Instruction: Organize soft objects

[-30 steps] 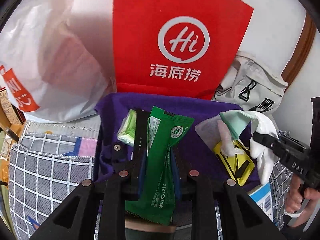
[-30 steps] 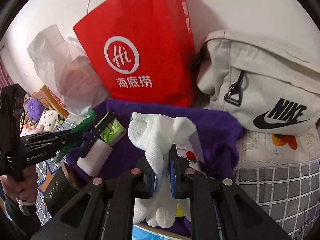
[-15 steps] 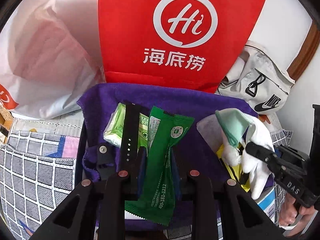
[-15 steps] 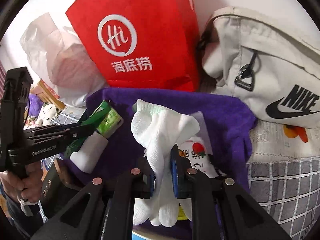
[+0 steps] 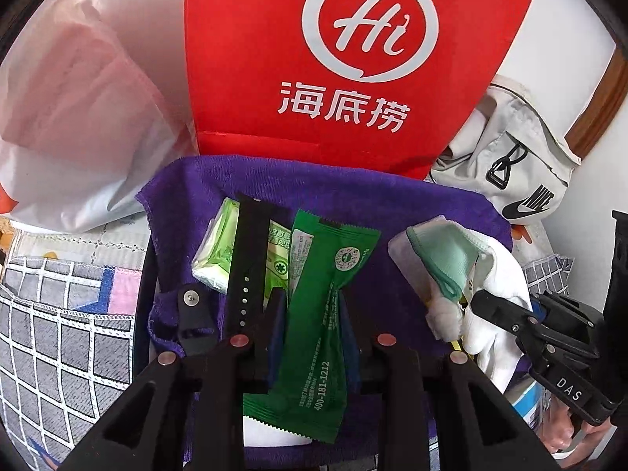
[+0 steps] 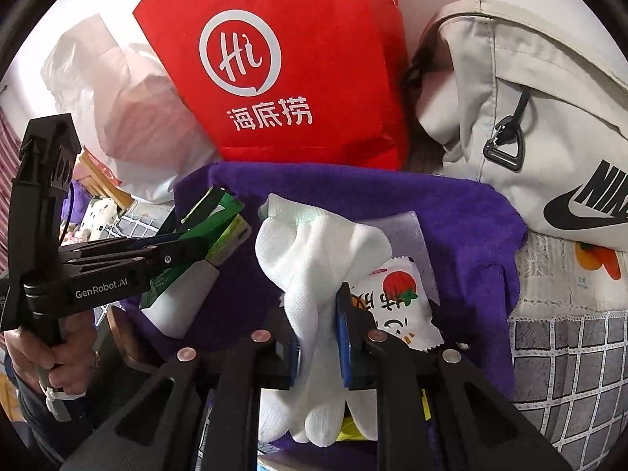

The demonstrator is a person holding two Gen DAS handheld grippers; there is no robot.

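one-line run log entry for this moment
left gripper: jaws opening, green sachet between | right gripper: jaws opening, white glove between | over purple towel

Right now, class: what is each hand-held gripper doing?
Left hand-held gripper: jaws opening, green packet between them.
Right hand-held gripper: jaws opening, white sock between them.

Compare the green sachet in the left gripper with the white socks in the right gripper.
The green sachet is a flat, glossy printed packet; the white socks are soft knit fabric, bunched and drooping. The sachet keeps its shape and stands upright between the pads, while the socks fold over above the right gripper and hang below it. Both sit between opening jaws, the sachet in the left gripper, above the purple towel.
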